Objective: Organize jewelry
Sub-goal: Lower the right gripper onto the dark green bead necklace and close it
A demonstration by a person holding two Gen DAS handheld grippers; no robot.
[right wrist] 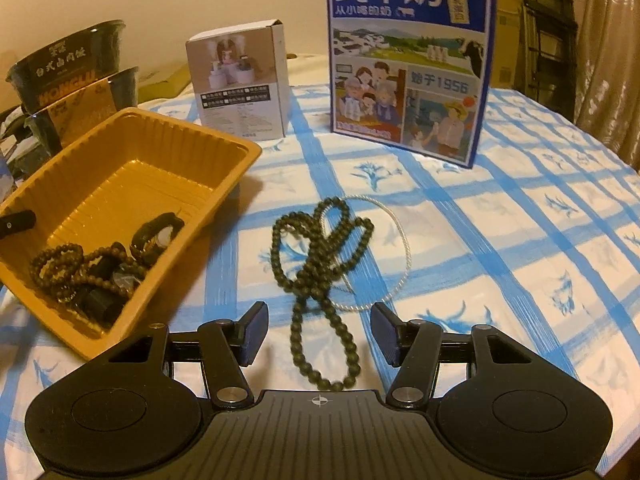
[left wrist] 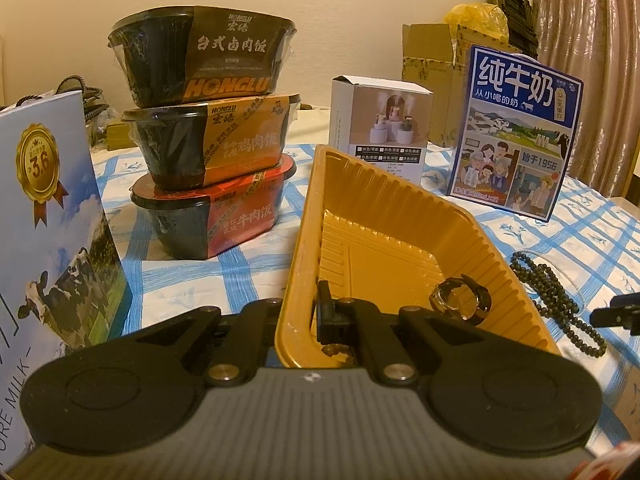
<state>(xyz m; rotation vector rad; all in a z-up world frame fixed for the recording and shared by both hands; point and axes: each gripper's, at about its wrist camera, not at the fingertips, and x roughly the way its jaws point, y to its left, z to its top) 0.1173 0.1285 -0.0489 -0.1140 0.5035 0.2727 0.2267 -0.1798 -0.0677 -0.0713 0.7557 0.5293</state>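
Observation:
A yellow plastic tray (right wrist: 224, 168) stands on the table and holds a watch (right wrist: 154, 236), bead bracelets (right wrist: 56, 264) and small dark pieces. My left gripper (left wrist: 310, 312) is shut on the tray's near rim (left wrist: 296, 264); the watch (left wrist: 460, 300) lies inside, ahead. A long dark green bead necklace (right wrist: 316, 276) lies on the cloth over a thin white cord loop (right wrist: 400, 236). My right gripper (right wrist: 320, 332) is open, low over the necklace's near end, a finger on each side. The necklace (left wrist: 556, 296) also shows in the left wrist view.
Three stacked Honglu rice bowls (left wrist: 212, 136) stand left of the tray. A white product box (right wrist: 244, 80) and a blue milk carton (right wrist: 408, 60) stand behind. Another milk box (left wrist: 44, 216) is at far left. A blue-checked cloth (right wrist: 520, 220) covers the table.

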